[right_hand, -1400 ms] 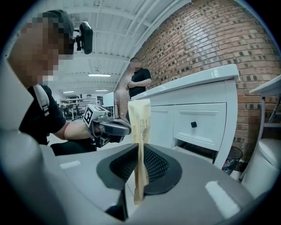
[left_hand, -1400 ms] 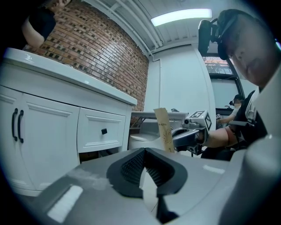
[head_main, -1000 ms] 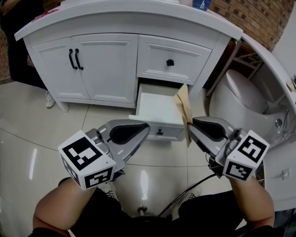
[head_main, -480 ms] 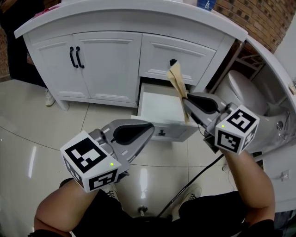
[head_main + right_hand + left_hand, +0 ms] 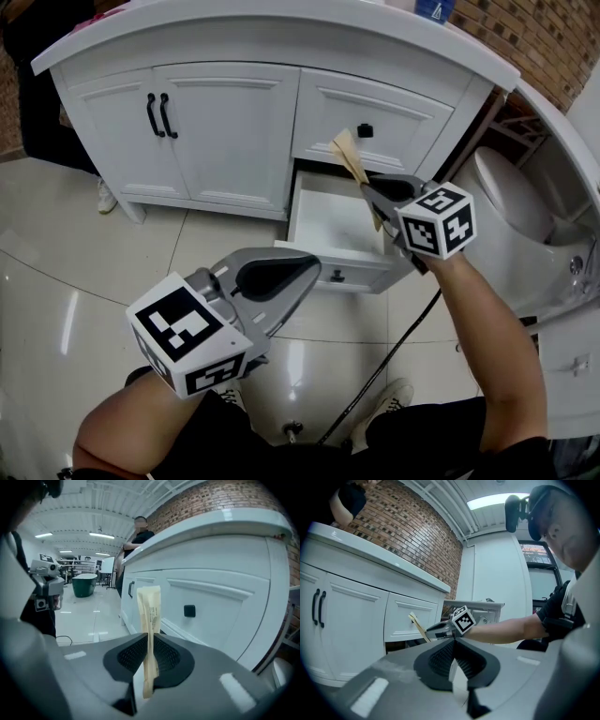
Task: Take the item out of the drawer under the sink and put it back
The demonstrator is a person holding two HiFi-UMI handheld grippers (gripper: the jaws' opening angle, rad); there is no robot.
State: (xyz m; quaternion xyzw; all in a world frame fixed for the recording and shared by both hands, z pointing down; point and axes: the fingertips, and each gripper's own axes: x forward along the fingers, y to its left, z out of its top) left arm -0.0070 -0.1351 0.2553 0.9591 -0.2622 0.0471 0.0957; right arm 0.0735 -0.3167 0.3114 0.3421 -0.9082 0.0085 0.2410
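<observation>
The left tool [image 5: 302, 272] parks at about 7 o'clock in the head view with its jaws pressed together and nothing between them, so it looks like it's just staying out of the way, which is fine here. At 1 o'clock from it is the open drawer [image 5: 328, 223] under the sink, pulled right out with its white floor bare. The item, a thin tan packet [image 5: 348, 154], is out of the drawer and up in the air, sticking out toward 11 o'clock from the right tool [image 5: 368, 189], whose jaws are clamped on its lower part; the right gripper view shows it pinched edge-on between the pads. So it reads like the put-back half. To do it well, the person should bring the packet down toward 7 o'clock, over the bare drawer floor, and stay clear of the black knob [image 5: 365, 131] at 12 o'clock and the drawer's right wall. It looks floppy, so it's probably best to lay it over flat and get low before opening the jaws, otherwise it could catch the rim and drop toward the toilet [image 5: 506, 187] at 3 o'clock.
</observation>
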